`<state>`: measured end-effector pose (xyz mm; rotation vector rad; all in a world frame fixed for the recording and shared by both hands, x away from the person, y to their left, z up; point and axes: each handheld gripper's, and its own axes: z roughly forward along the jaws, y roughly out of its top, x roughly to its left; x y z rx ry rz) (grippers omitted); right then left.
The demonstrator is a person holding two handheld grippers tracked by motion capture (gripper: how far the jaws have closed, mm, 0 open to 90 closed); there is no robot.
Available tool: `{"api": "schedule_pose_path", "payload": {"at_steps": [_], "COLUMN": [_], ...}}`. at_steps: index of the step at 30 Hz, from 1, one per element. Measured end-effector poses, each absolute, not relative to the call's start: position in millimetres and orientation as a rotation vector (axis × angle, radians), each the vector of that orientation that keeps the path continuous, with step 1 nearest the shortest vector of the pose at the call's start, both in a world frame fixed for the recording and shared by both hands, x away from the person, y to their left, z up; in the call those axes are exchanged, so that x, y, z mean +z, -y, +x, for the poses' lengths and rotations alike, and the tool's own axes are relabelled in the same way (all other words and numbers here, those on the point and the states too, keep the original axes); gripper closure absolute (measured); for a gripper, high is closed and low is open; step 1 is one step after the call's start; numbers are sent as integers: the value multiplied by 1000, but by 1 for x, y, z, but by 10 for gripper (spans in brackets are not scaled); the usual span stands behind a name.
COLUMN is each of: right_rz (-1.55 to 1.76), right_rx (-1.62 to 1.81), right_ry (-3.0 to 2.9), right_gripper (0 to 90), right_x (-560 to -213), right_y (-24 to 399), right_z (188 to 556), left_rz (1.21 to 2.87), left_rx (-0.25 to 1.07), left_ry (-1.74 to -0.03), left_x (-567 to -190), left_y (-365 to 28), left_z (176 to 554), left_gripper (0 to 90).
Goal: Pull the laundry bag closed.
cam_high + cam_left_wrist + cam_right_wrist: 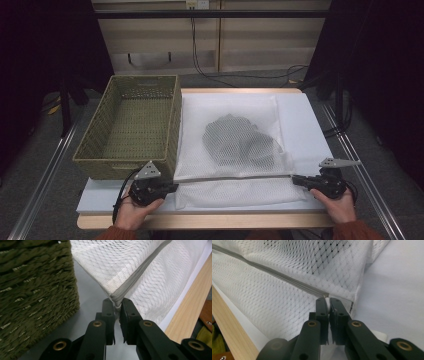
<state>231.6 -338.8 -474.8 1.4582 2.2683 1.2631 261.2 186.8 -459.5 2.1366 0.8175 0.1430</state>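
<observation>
Mesh bag [235, 145] work is what I have in hand now, and I think it is about halfway. One white mesh bag lies flat on the white table top [305, 115], just beside one green woven basket [135, 125] that stands at its left. One dark bundle of clothes [239, 142] is already inside the bag, so I judge the filling is done. One grey zipper line [235, 175] runs across the bag near my edge of the table, from one gripper to the other. My left gripper [172, 188] has its jaws squeezed narrow on the left end of that zipper, at the bag's corner; in the left gripper view I see the corner cloth [117, 298] pinched between the black jaws [117, 305]. My right gripper [295, 179] is also squeezed narrow, on the right end of the zipper, and in the right gripper view a small white bit, maybe the zipper pull [327, 301], sits between its jaws. I cannot tell for sure if the zipper is shut all the way along. The basket is empty, as far as I can see. So what is left, I guess, is to lift the bag by its two ends and put it in the basket. I count two grippers, two hands, one bag, one basket, one bundle.
</observation>
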Motion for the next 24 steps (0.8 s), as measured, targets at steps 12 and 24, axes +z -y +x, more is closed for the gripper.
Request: {"api": "schedule_pose_path", "payload": {"at_steps": [12, 24], "right_rz": [1462, 1428], "right_rx": [1239, 1319], "right_ry": [-2205, -2117], "right_gripper": [430, 215], "right_x": [-474, -467], "right_y": [336, 337], "right_z": [234, 232], "left_rz": [2100, 2076], "left_rx": [176, 230], "left_ry": [-864, -863], "left_x": [-459, -454], "left_y": [-188, -187], "left_z": [263, 259], "left_gripper": [408, 204]}}
